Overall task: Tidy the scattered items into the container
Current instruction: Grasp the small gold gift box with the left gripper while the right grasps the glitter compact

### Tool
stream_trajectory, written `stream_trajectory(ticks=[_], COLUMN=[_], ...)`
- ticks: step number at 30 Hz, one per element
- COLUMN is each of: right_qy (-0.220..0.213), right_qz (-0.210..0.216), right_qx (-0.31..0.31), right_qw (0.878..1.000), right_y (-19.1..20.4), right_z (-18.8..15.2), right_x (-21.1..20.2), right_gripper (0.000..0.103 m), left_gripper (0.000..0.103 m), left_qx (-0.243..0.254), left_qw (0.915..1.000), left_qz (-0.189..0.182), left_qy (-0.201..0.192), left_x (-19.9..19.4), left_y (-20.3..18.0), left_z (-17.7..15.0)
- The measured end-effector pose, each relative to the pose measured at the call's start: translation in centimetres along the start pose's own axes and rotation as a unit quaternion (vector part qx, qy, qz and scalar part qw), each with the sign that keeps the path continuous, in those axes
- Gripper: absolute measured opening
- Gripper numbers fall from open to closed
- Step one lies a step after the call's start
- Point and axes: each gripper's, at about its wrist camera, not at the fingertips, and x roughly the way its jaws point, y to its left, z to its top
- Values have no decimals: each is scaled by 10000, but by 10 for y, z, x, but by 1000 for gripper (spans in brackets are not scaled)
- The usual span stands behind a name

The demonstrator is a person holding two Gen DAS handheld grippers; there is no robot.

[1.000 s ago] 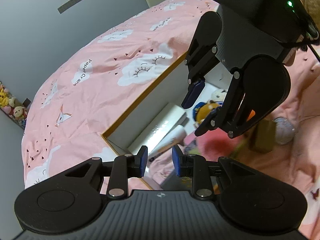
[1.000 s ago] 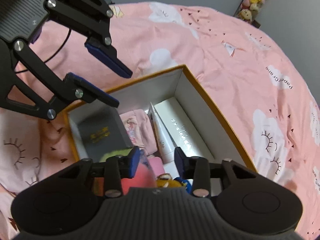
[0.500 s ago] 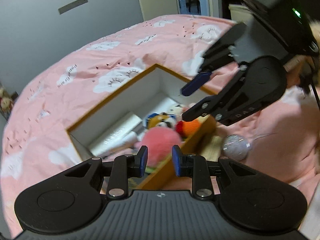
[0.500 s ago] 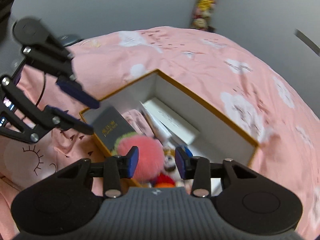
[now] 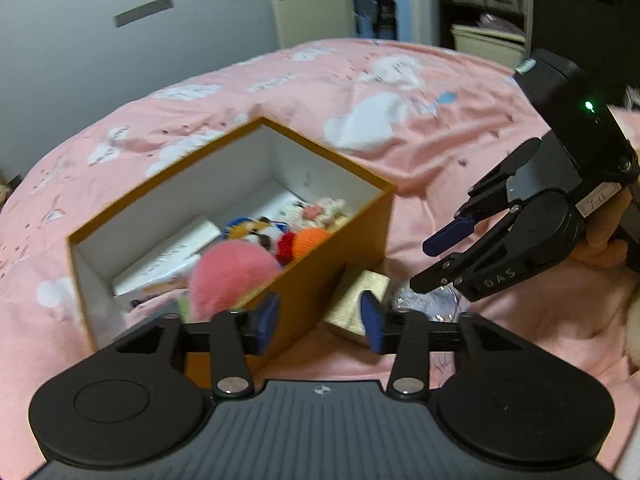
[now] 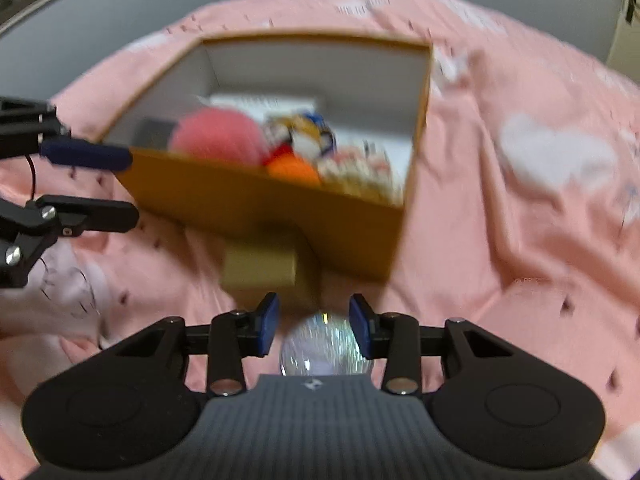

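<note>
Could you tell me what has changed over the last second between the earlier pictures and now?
Both grippers pulled back from above the box to its near outer side. The right gripper now hangs open over the clear ball; the left gripper, open wider, faces the gold block. Nothing was gripped or released. The box, pink pompom and plush toys inside stayed put.

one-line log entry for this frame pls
left gripper: open, empty | right gripper: open over clear glittery ball | small gold box: outside orange cardboard box | left to tidy: ball, gold box
</note>
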Motion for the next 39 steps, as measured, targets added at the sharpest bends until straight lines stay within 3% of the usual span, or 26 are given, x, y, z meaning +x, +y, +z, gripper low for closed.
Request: stream_trajectory(ticks=[6, 8, 11, 20, 28, 30, 39], right_qy=[437, 569, 776, 1166, 1285, 1273, 1085], right_qz=[-97, -100, -37, 275, 457, 491, 695], right_qx=[147, 340, 627, 1261, 1359, 1376, 1505], right_qw=[9989, 9977, 9950, 9848, 9813, 9810, 9802], right_y=[-9, -17, -27, -49, -50, -51, -48], right_z=[-9, -10, -11, -15, -16, -17, -21], right_x=[27, 34, 42, 62, 75, 75, 54], right_gripper=[44, 48, 54, 59, 65, 64, 34], left_gripper=[58, 63, 64, 64, 55, 55, 54], left_qx=[331, 345, 469, 590, 236, 248, 138], left_qw=[9988, 9983, 9972, 9935, 9915, 9917, 9920], left_qz=[-114, -195, -294, -625, -768, -761, -514], left_qy=[338, 418, 511, 742, 1021, 1010, 1144], left_x=[36, 44, 55, 81, 97, 96, 82], left_y=[-9, -9, -11, -14, -7, -8, -5], left_z=[-1, -1, -1, 3, 0, 0, -6])
